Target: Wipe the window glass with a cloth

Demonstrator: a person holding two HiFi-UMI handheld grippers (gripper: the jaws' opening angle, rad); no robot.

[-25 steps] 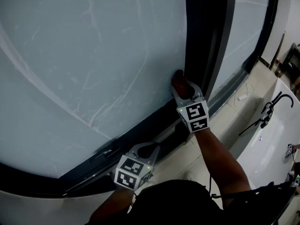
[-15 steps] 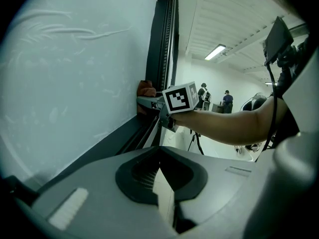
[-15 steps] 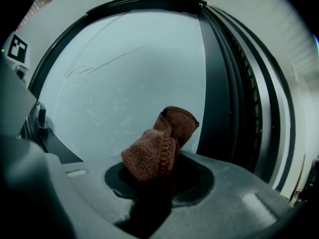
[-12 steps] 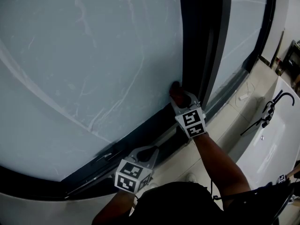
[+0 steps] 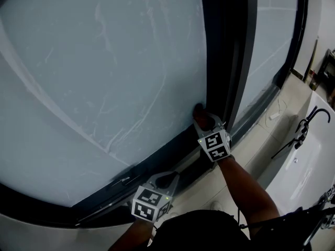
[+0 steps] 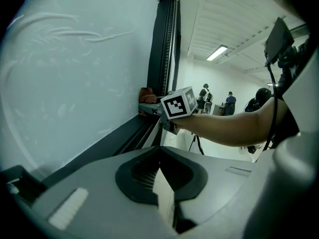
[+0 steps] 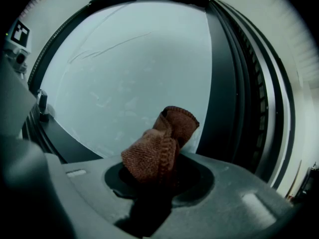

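head view looked steeply down on the window glass [image 5: 104, 77], a wide pale pane streaked with faint smears and filling most of the picture. a dark window frame [image 5: 226, 51] ran up its right side and along its bottom edge, with a narrower pane beyond the upright. pale floor tiles [image 5: 246, 156] lay below the sill, and a white tub [image 5: 306, 166] with a black tap stood at the far right.

the right gripper [image 5: 202, 120] reached forward on an outstretched bare arm to the pane's lower right corner, just beside the upright. in the right gripper view its jaws were clamped on a bunched brown cloth [image 7: 158, 146] – the folds stuck out past the tips toward the glass [image 7: 129, 68]. whether the cloth pressed the pane could not be told.

the left gripper [image 5: 166, 175] hung lower and nearer the body, over the bottom rail and apart from the glass. in the left gripper view its jaws [image 6: 162, 183] were drawn together with nothing between them, and the cloth [image 6: 146, 93] showed small at the corner ahead.
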